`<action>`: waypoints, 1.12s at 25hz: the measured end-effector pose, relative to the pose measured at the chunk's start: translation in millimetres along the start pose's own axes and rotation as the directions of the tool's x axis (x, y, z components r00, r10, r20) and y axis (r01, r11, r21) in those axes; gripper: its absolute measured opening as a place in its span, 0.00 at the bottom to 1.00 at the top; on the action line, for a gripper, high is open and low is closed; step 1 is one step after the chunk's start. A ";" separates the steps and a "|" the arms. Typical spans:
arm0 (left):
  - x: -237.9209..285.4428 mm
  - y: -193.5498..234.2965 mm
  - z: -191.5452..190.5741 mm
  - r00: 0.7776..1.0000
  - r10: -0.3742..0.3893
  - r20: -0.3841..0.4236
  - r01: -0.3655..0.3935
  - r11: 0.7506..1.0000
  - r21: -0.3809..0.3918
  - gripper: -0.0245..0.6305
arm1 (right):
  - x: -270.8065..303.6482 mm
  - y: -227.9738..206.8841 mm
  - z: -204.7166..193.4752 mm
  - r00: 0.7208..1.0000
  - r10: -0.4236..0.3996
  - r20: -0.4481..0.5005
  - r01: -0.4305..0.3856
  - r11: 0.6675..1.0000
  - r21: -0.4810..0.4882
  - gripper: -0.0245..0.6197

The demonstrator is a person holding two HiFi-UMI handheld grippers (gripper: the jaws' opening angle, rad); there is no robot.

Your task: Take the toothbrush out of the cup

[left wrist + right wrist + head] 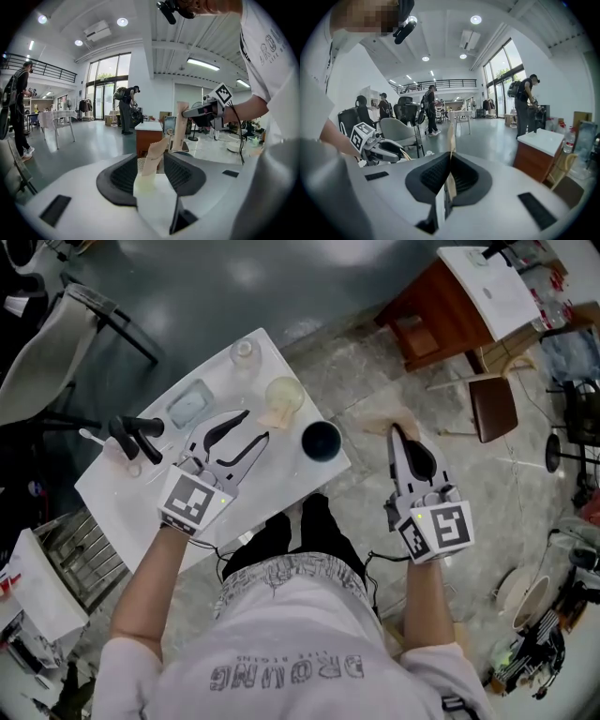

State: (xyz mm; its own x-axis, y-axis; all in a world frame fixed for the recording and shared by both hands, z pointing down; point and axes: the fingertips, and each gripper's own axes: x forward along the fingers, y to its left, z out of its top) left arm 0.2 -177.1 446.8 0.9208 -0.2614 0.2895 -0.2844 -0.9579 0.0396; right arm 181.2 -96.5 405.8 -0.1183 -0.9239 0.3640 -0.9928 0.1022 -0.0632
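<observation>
Jaws: our right gripper (395, 434) is clenched on the flat, tan paper-wrapped toothbrush (375, 422); our left gripper (255, 425) is spread, gripping nothing.
The toothbrush hangs right of centre, off the white table (141, 507); the round translucent cup (284, 393), upper centre, has a tan paper packet (273, 417).

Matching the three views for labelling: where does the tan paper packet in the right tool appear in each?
Head view: tan paper packet at the tip of the right tool, right of the table.
Left gripper view: right of centre, upright.
Right gripper view: centre, between the shut jaws.
Shared landmark: white-topped wooden cabinet.
</observation>
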 end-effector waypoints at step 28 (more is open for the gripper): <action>48.2 -5.5 -18.6 0.985 -0.139 -0.106 0.155 0.973 0.171 0.25 | 40.5 -22.4 -28.5 0.998 0.003 -0.062 0.002 0.997 0.081 0.06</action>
State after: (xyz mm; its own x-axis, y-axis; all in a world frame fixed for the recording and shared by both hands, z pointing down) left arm 41.2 -182.2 478.3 0.9178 -0.1121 0.3808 -0.0879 -0.9929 -0.0805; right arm 198.0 -125.7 448.5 -0.1223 -0.8988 0.4209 -0.9880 0.0701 -0.1374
